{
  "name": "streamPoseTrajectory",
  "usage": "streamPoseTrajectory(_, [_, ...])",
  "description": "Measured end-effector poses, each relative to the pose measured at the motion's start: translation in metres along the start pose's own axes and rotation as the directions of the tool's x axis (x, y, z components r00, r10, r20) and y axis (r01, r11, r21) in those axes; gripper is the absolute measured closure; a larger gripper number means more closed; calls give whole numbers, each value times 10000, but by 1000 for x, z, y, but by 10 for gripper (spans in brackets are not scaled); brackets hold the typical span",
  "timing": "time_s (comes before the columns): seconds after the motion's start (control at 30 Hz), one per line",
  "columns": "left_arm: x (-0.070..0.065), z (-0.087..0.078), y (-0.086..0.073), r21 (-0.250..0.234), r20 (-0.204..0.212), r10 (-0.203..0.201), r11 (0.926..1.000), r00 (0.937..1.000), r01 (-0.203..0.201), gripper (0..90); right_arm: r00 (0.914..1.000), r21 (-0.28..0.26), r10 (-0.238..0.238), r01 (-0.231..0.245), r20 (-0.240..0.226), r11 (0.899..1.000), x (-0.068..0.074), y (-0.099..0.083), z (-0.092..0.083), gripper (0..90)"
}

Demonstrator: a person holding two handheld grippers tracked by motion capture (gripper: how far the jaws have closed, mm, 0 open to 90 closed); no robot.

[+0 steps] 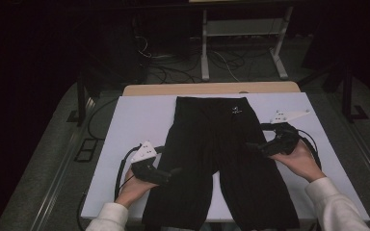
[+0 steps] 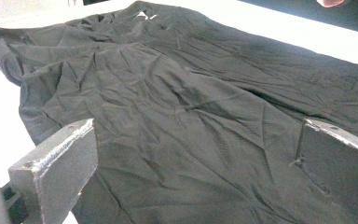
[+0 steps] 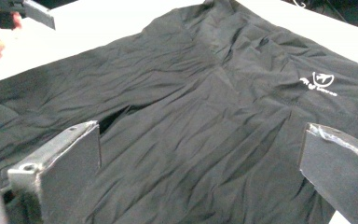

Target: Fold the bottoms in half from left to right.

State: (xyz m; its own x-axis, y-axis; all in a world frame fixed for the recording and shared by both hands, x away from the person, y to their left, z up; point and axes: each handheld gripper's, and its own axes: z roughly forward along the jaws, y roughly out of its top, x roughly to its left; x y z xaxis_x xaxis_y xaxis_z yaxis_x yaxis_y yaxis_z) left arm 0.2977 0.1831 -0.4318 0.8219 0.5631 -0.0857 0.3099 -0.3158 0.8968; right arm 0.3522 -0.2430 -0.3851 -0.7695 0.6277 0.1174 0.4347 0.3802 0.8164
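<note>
— Since the black shorts (image 1: 221, 159) lie flat on the white board (image 1: 135, 120), is any fold made?
— None, seemingly. Left gripper (image 1: 166, 174) and right gripper (image 1: 260, 147) flank them, jaws spread, gripping nothing.

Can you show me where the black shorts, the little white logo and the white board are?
black shorts (image 1: 221, 144), high view, middle front.
white logo (image 3: 319, 83), right gripper view, print near waistband.
white board (image 1: 139, 115), high view, bare left part.

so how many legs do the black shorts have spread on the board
2. One leg lies by the left gripper; the other leg runs below the right gripper. Both reach the white board's near edge.
</note>
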Motion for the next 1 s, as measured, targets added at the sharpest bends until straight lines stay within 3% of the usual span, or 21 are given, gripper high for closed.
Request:
streamPoseTrajectory(0.57, [0,0,0,-21,7,-12,10000,10000,12,0,9998,145,-183,182,16,9997,-4,21,12,0])
streamPoseTrajectory(1.0, [0,0,0,-28,12,-19,10000,10000,19,0,9991,387,-402,405,-94,9984,-2,38,31,0])
